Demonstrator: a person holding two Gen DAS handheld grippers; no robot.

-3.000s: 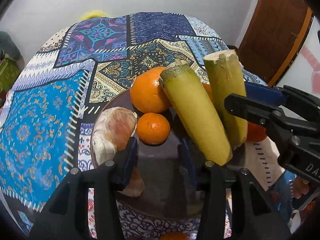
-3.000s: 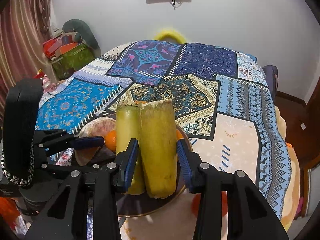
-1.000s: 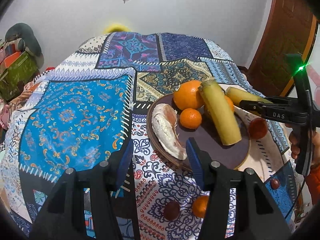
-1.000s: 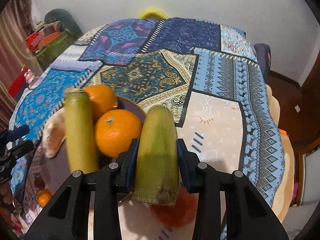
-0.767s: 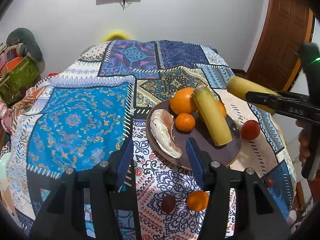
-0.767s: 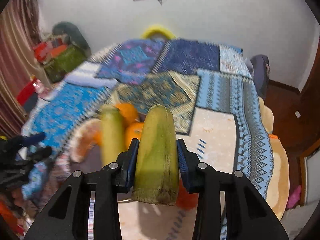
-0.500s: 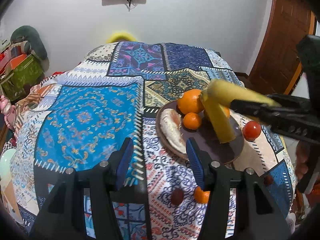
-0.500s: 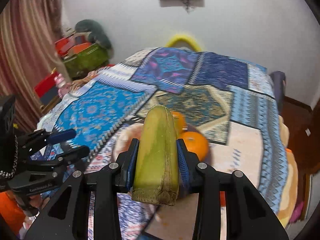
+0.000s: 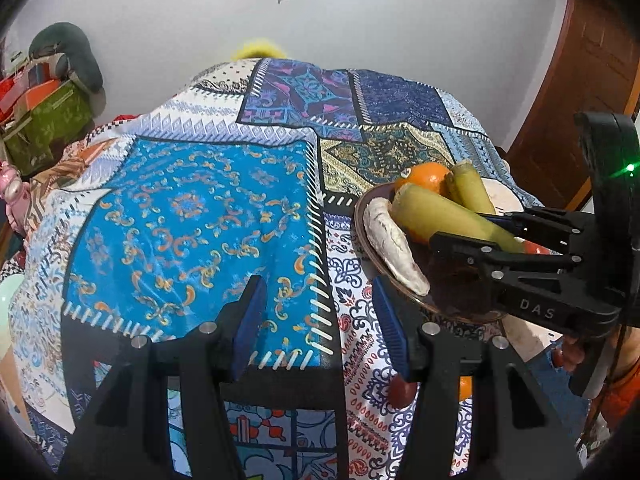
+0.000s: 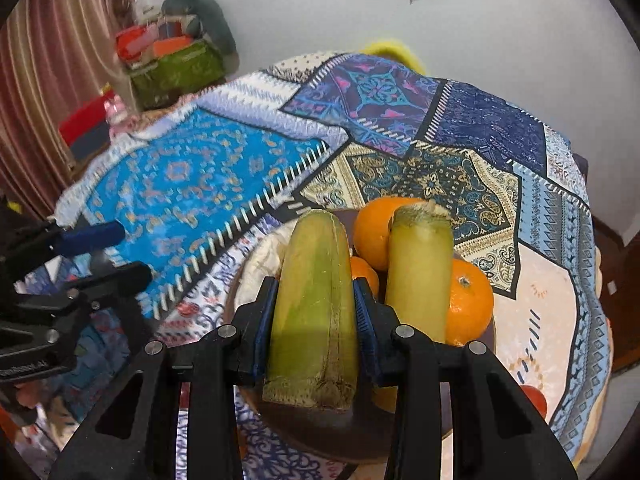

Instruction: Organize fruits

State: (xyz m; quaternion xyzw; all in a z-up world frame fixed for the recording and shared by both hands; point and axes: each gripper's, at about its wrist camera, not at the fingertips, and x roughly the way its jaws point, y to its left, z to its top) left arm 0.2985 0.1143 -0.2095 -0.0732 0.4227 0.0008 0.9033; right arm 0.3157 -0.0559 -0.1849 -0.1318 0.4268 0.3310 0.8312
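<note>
My right gripper (image 10: 314,286) is shut on a yellow-green stalk piece (image 10: 316,248) and holds it just above the brown plate (image 10: 320,428). On the plate lie a second stalk piece (image 10: 420,264), a big orange (image 10: 376,228), another orange (image 10: 468,300) and a small one (image 10: 364,272). From the left wrist the plate (image 9: 440,280) sits at the right, with a pale peeled citrus segment (image 9: 392,244), an orange (image 9: 424,176) and the held stalk piece (image 9: 444,216). My left gripper (image 9: 318,320) is open and holds nothing, over the blue cloth left of the plate.
A patchwork cloth (image 9: 192,216) covers the table. Near its front edge lie a dark red fruit (image 9: 400,394) and a small orange (image 9: 464,388). A red fruit (image 10: 534,400) lies right of the plate. Bags (image 10: 176,68) stand by the far wall.
The right gripper has carried its stalk piece leftwards over the plate, beside the other stalk piece. The left gripper has shifted left, so the plate now sits further right in its view.
</note>
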